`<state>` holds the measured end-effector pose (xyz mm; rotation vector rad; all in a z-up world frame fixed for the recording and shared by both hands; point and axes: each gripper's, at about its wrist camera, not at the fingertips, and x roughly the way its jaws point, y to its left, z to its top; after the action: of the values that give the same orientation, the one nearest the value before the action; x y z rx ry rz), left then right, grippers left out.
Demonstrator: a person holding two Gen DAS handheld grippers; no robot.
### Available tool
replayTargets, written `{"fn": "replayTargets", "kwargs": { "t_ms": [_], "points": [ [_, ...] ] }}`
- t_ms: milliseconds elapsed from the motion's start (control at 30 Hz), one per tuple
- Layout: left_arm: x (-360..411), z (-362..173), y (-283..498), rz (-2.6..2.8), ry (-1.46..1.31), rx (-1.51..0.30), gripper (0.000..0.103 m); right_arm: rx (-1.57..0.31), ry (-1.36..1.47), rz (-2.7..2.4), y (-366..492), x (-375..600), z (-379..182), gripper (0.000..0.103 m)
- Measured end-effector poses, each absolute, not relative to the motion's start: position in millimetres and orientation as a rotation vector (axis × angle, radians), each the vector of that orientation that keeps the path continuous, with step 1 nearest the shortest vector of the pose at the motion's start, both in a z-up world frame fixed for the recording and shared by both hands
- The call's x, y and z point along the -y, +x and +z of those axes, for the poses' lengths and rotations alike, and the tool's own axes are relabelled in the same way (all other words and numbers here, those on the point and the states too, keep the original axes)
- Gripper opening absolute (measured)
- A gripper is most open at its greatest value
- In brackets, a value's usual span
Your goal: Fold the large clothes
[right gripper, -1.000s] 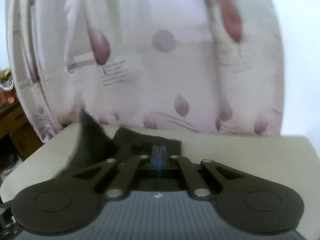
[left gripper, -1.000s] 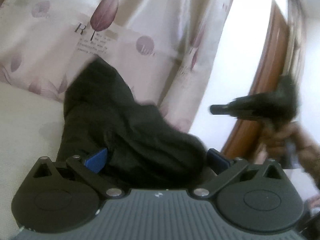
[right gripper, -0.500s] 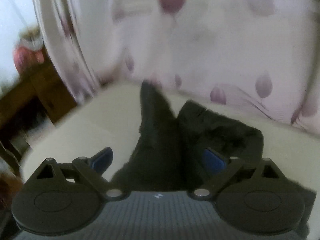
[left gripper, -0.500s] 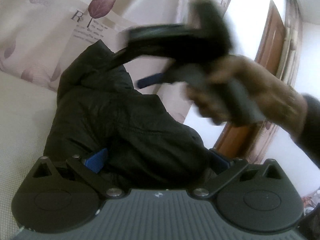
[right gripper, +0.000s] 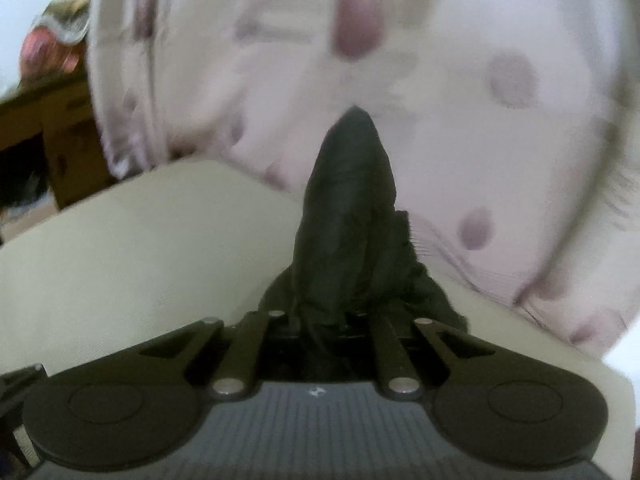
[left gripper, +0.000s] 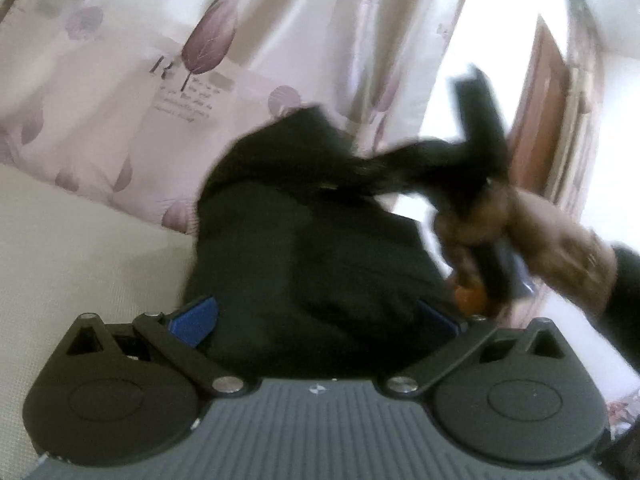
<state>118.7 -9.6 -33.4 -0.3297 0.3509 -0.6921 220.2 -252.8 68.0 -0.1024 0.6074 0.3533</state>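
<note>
both tongs grip black garment (left gripper: pixel 320 248) | left tongs (left gripper: pixel 316 316) wide, fabric between | right tongs (right gripper: pixel 320 320) clenched on bunched fold

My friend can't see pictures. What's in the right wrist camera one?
The right gripper has its jaws shut on a black garment, whose bunched cloth rises to a peak in front of the camera. Under it lies a cream surface, and behind hangs a blurry pale curtain with purple leaf shapes.
</note>
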Motion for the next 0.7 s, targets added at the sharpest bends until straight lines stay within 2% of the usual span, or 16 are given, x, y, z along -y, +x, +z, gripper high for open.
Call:
{"fn": "replayTargets", "kwargs": {
  "t_ms": [133,300,700],
  "points": [
    [15,-31,128,-0.678,-0.398,-0.381,0.103,-0.576,0.082,0.294,193,309,49,0.009],
    [46,-28,136,-0.697,-0.277,-0.384,0.103,-0.488,0.328,0.33,152,363,12,0.009],
    [104,-50,139,-0.781,-0.112,-0.457,0.103,-0.395,0.496,0.333,121,412,-54,0.009]
  ]
}}
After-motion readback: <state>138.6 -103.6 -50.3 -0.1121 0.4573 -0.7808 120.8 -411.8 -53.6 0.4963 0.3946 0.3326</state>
